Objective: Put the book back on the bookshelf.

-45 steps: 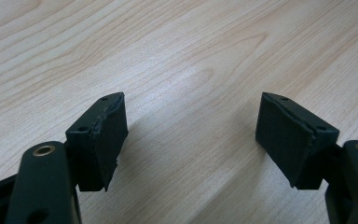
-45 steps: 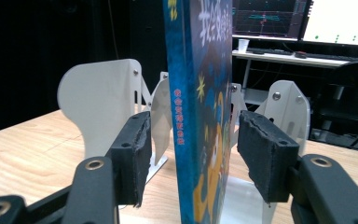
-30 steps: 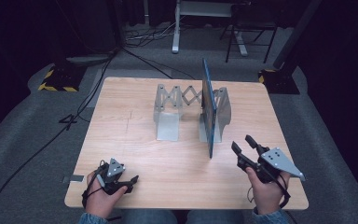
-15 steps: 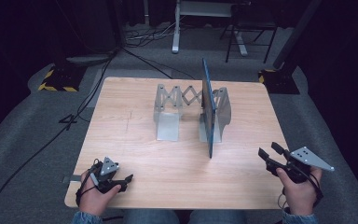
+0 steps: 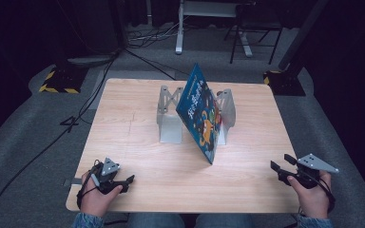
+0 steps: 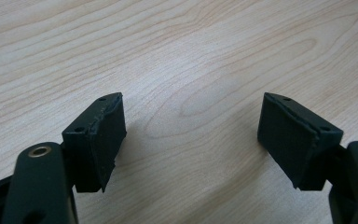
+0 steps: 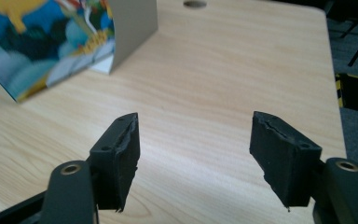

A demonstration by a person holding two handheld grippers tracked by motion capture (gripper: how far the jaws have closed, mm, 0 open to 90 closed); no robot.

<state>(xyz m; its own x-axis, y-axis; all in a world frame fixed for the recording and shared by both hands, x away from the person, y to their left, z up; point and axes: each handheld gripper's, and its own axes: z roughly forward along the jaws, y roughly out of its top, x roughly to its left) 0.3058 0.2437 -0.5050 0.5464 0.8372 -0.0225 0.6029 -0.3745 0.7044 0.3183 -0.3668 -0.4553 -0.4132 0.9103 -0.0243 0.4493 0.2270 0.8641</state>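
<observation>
Dark studio floor all round, cables trailing off at eleven o'clock, and at the centre a pale wooden counter carrying a grey expanding book rack. Look at the picture book: it leans hard, top edge tipped toward ten o'clock, its near bottom corner on the wood just toward six o'clock from the rack, its back against the rack's right plate. Down at seven o'clock the left gripper rests low on the counter, jaws spread wide with bare wood between them, as its own view confirms. Over at four o'clock the right gripper hangs by the counter's edge, well apart from the book, its jaws having just been opening, nothing between them. Both hands look to be clear of the book now. If it needs righting, the tidy way would be to grip the free upper edge squarely and swing it upright between the plates, not shove the bottom corner along the wood.
</observation>
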